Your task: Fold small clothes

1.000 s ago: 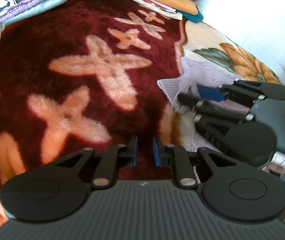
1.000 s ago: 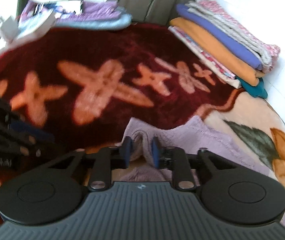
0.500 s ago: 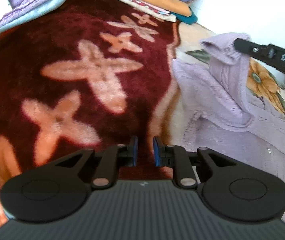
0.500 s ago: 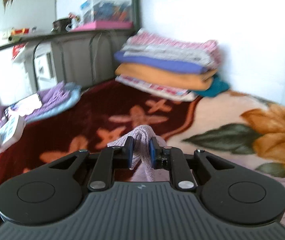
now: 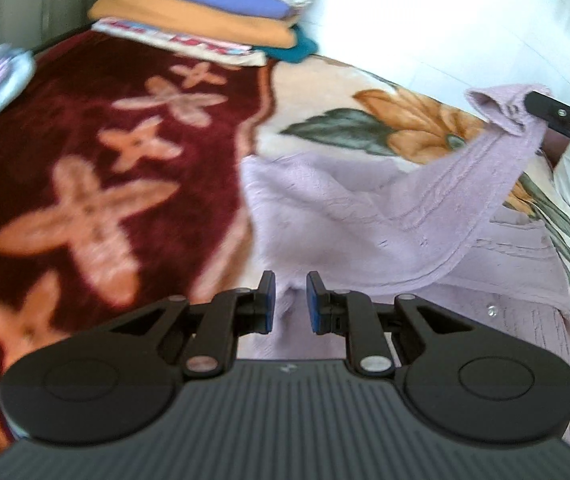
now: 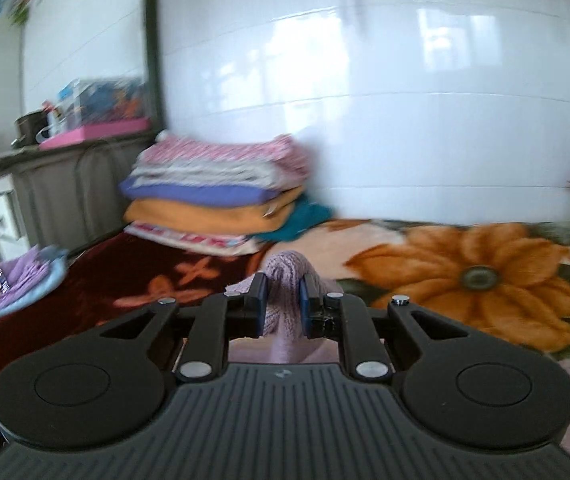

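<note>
A bed covered by a plush blanket (image 5: 85,128), dark red with pale cross-shaped flowers on the left and cream with a large orange flower on the right. A small lilac knitted garment (image 5: 357,220) lies mostly on the cream part, near the middle. The right gripper (image 6: 282,304) has its two fingers clamped on a bunched edge of the garment and holds it raised at the far right, so a band of cloth stretches up from the bed. The left gripper (image 5: 287,304) hovers low at the garment's near edge with its fingers apart; a little lilac cloth shows between them, but they are not pinching it. A stack of folded blankets (image 5: 205,4) sits at the far end against a white tiled wall. Likely risk: only a small bunch is pinched, so the knit could slip free, or the fold could land crooked because the near edge is not held down.
</note>
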{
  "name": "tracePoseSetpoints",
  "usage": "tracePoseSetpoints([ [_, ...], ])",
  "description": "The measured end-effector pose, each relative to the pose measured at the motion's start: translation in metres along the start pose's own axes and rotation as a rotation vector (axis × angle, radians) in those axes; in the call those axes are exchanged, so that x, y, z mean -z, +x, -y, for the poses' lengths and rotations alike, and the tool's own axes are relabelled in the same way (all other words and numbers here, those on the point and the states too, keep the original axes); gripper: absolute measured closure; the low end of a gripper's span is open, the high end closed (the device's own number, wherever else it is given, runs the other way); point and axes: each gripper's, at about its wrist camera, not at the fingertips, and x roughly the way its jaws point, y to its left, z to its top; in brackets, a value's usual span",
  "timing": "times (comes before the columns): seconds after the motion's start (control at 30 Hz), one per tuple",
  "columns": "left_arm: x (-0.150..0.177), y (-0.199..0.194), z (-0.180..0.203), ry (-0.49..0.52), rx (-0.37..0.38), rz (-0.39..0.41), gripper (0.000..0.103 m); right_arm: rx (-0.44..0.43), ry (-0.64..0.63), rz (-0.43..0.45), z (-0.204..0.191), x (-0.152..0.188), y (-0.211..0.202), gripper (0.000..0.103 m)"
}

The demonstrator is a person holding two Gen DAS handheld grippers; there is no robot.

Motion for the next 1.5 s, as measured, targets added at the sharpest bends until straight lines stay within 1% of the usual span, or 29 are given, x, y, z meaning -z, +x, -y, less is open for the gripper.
tracePoseSetpoints([
  [0.1,-0.008,0.011,0.011,0.036,0.007,-0.002,0.084,0.03,0.032,0.001,0.029,0.002,-0.011,0.085],
  [0.2,-0.014,0.025,0.019,0.058,0.004,-0.014,0.084,0.067,0.049,-0.029,0.057,0.017,-0.019,0.085],
  [0.37,-0.013,0.052,0.028,0.094,-0.009,-0.053,0.084,0.099,0.119,-0.114,0.097,0.066,-0.021,0.085],
  [0.43,-0.011,0.061,0.029,0.099,-0.015,-0.069,0.084,0.139,0.149,-0.152,0.111,0.086,-0.02,0.084],
  [0.5,-0.01,0.067,0.029,0.098,-0.022,-0.079,0.084,0.152,0.2,-0.187,0.123,0.103,-0.017,0.083],
  [0.57,-0.01,0.071,0.03,0.1,-0.03,-0.082,0.084,0.183,0.237,-0.213,0.134,0.114,-0.018,0.074],
  [0.6,-0.01,0.072,0.031,0.103,-0.034,-0.084,0.084,0.222,0.241,-0.214,0.138,0.119,-0.021,0.065],
  [0.67,-0.01,0.073,0.032,0.111,-0.039,-0.086,0.084,0.267,0.242,-0.205,0.146,0.122,-0.027,0.048],
  [0.73,-0.01,0.073,0.034,0.119,-0.045,-0.087,0.084,0.296,0.263,-0.199,0.155,0.123,-0.037,0.046],
  [0.87,-0.011,0.073,0.038,0.122,-0.058,-0.089,0.084,0.276,0.292,-0.177,0.167,0.117,-0.049,0.045],
  [0.9,-0.012,0.072,0.039,0.121,-0.061,-0.088,0.084,0.27,0.304,-0.169,0.17,0.117,-0.051,0.043],
  [0.93,-0.013,0.072,0.04,0.121,-0.061,-0.087,0.084,0.264,0.316,-0.165,0.173,0.112,-0.051,0.038],
  [1.0,-0.014,0.07,0.043,0.121,-0.055,-0.082,0.084,0.247,0.327,-0.169,0.177,0.106,-0.046,0.036],
  [1.07,-0.015,0.07,0.047,0.127,-0.043,-0.076,0.084,0.231,0.312,-0.193,0.179,0.101,-0.037,0.036],
  [1.17,-0.016,0.071,0.054,0.14,-0.038,-0.065,0.084,0.215,0.279,-0.249,0.177,0.103,-0.018,0.036],
  [1.27,-0.016,0.074,0.059,0.141,-0.029,-0.058,0.084,0.193,0.255,-0.314,0.172,0.109,-0.001,0.039],
  [1.3,-0.015,0.074,0.061,0.142,-0.024,-0.056,0.084,0.198,0.241,-0.324,0.171,0.11,0.002,0.055],
  [1.33,-0.015,0.075,0.063,0.145,-0.019,-0.054,0.084,0.195,0.234,-0.33,0.17,0.111,0.004,0.078],
  [1.37,-0.014,0.075,0.065,0.147,-0.016,-0.052,0.084,0.184,0.239,-0.319,0.171,0.109,0.003,0.08],
  [1.4,-0.014,0.076,0.066,0.151,-0.012,-0.049,0.084,0.184,0.231,-0.29,0.17,0.107,-0.001,0.083],
  [1.47,-0.014,0.076,0.069,0.161,-0.002,-0.042,0.084,0.21,0.193,-0.24,0.167,0.1,-0.008,0.084],
  [1.5,-0.013,0.077,0.07,0.164,-0.001,-0.04,0.084,0.216,0.188,-0.234,0.167,0.098,-0.01,0.084],
])
